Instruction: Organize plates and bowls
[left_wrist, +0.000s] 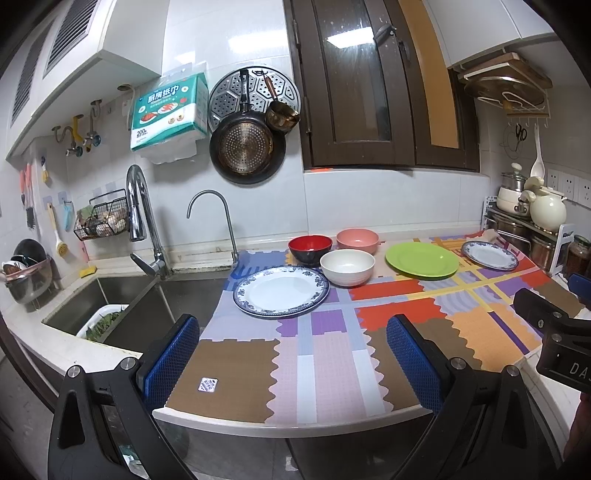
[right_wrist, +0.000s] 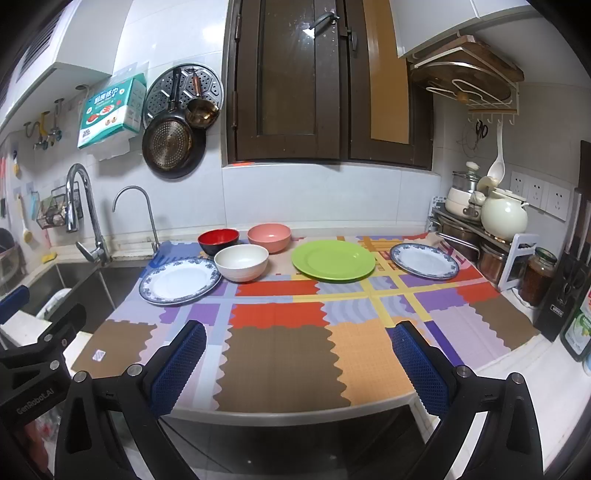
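On a colourful patchwork mat (left_wrist: 332, 350) (right_wrist: 280, 332) lie a large blue-rimmed white plate (left_wrist: 280, 291) (right_wrist: 180, 281), a white bowl (left_wrist: 347, 266) (right_wrist: 242, 262), a red-and-black bowl (left_wrist: 309, 249) (right_wrist: 218, 240), a pink bowl (left_wrist: 357, 240) (right_wrist: 269, 236), a green plate (left_wrist: 421, 259) (right_wrist: 333, 260) and a small blue-rimmed plate (left_wrist: 488, 254) (right_wrist: 424, 260). My left gripper (left_wrist: 295, 354) is open and empty over the mat's front edge. My right gripper (right_wrist: 299, 365) is open and empty, also at the front edge, well short of the dishes.
A steel sink (left_wrist: 110, 302) with two taps (left_wrist: 142, 221) lies left of the mat. Pots and a cream kettle (right_wrist: 504, 216) sit on a rack at the right, with jars (right_wrist: 537, 275) beside it. Pans (left_wrist: 245, 147) hang on the tiled wall. A dark window is behind.
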